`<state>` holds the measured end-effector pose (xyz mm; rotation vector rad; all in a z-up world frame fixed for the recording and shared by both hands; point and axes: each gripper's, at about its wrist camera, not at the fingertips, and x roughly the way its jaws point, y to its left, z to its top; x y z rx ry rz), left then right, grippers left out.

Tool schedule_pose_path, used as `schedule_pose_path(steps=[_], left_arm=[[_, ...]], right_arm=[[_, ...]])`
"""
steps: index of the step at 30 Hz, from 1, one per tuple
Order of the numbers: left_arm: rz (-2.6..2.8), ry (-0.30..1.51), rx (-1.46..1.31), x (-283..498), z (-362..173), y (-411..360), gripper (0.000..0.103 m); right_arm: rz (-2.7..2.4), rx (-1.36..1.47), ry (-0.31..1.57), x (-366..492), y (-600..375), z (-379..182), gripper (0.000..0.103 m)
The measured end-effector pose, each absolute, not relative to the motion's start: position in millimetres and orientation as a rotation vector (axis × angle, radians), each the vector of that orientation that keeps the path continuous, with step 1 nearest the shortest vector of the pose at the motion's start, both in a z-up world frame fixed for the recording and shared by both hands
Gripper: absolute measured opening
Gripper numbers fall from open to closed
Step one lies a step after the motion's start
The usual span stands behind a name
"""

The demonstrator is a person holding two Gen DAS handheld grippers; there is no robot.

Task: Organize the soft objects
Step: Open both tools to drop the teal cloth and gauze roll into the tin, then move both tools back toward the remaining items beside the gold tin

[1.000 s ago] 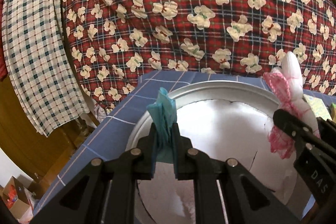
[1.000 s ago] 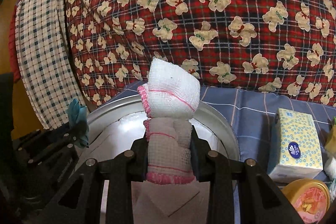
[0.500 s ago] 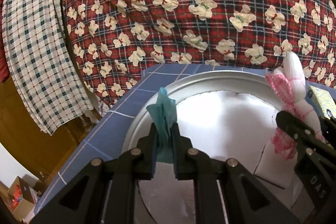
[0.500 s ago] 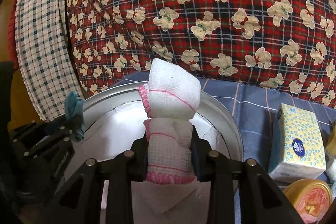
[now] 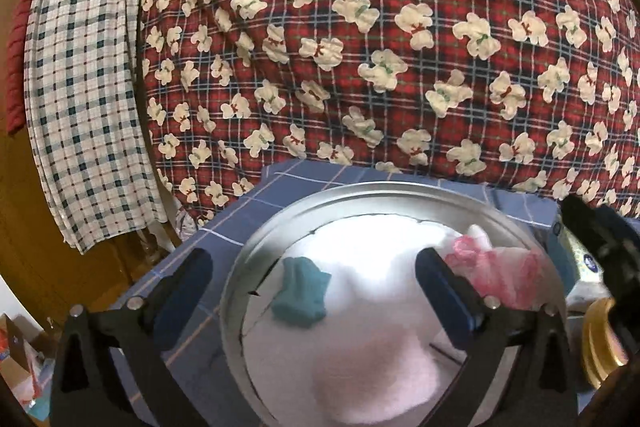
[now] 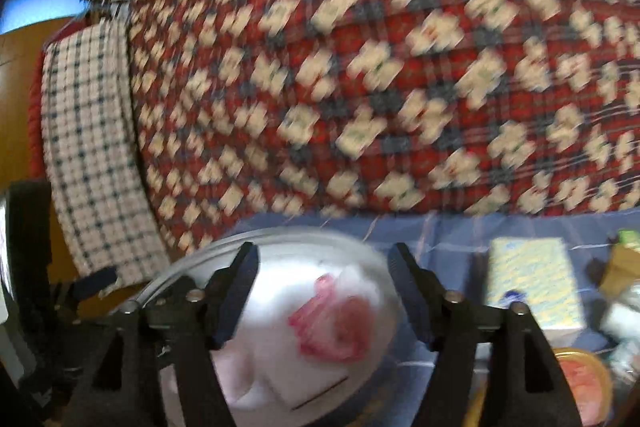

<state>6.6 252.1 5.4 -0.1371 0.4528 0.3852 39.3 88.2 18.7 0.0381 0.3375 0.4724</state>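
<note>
A teal cloth [image 5: 301, 291] lies in the round metal tray [image 5: 360, 193] on its white liner. A white cloth with pink trim [image 5: 498, 269] lies in the tray to its right; it also shows in the blurred right wrist view [image 6: 334, 323]. My left gripper [image 5: 316, 281] is open and empty, its fingers apart above the teal cloth. My right gripper [image 6: 322, 291] is open and empty above the pink-trimmed cloth, and part of it shows at the right of the left wrist view [image 5: 600, 247].
The tray [image 6: 192, 263] sits on a blue checked tablecloth [image 5: 224, 227]. A yellow tissue box [image 6: 532, 287] and an orange-lidded jar [image 6: 580, 383] stand to the right. A red bear-print quilt [image 5: 360, 47] and a checked cloth [image 5: 80, 87] hang behind.
Both grippers opened and let go of their cloths, which now lie in the tray. Both grippers have lifted; the right wrist view is blurred by motion.
</note>
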Motion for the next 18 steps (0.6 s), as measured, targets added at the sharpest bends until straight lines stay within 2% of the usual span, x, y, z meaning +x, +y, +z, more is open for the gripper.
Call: schedule_pose_path(steps=[5, 18], left_arm=[[0.368, 0.447, -0.127, 4, 3, 232, 0.103], [0.36, 0.361, -0.082, -6, -1, 188, 0.103]], right_arm=[[0.361, 0.057, 0.208, 24, 65, 31, 0.083], [0.173, 0.001, 0.097, 9, 23, 28, 0.084]])
